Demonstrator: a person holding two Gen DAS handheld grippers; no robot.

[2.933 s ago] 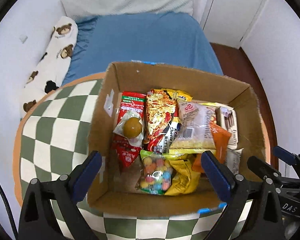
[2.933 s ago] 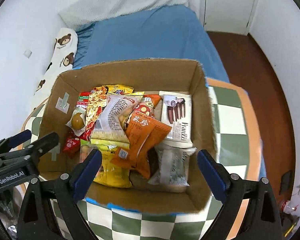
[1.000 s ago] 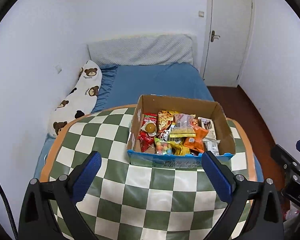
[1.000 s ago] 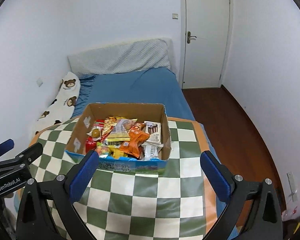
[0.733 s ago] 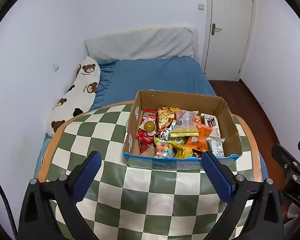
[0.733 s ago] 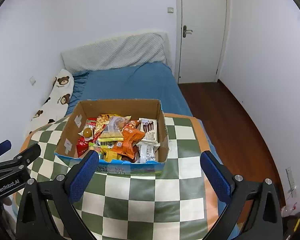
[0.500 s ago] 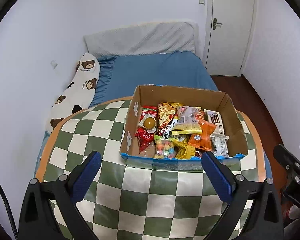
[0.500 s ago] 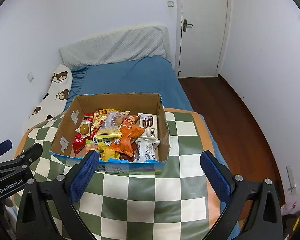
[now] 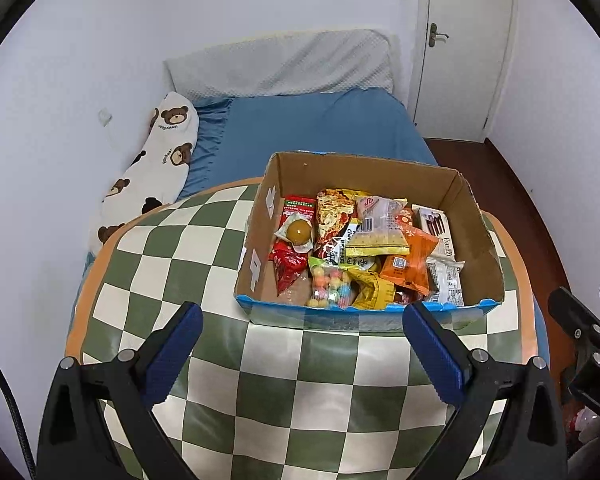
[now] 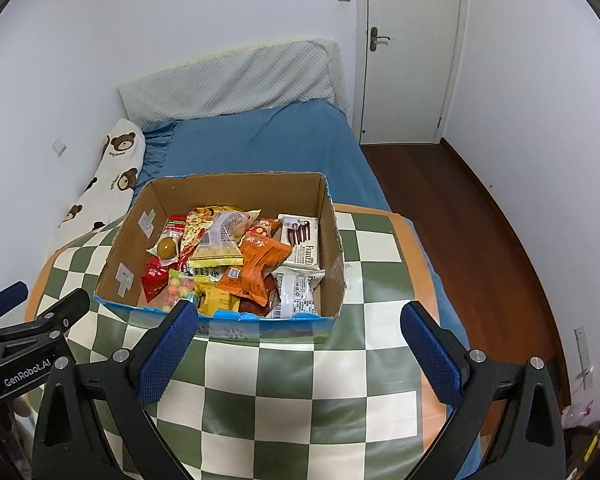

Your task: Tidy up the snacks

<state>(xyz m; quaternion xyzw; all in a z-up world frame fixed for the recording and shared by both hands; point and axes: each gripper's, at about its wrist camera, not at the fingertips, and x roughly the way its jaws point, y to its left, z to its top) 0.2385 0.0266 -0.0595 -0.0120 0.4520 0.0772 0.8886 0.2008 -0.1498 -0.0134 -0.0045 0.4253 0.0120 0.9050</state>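
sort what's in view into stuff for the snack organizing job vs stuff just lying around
For the job:
cardboard box
snack packets
left gripper
right gripper

Just lying about:
checkered table
bear pillow
blue bed
door

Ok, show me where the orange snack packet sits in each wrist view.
Left wrist: orange snack packet lies right of centre in the cardboard box, beside the white Franzzi packet.
Right wrist: the packet lies mid-box, left of that white packet.
Shared landmark: the egg pouch.
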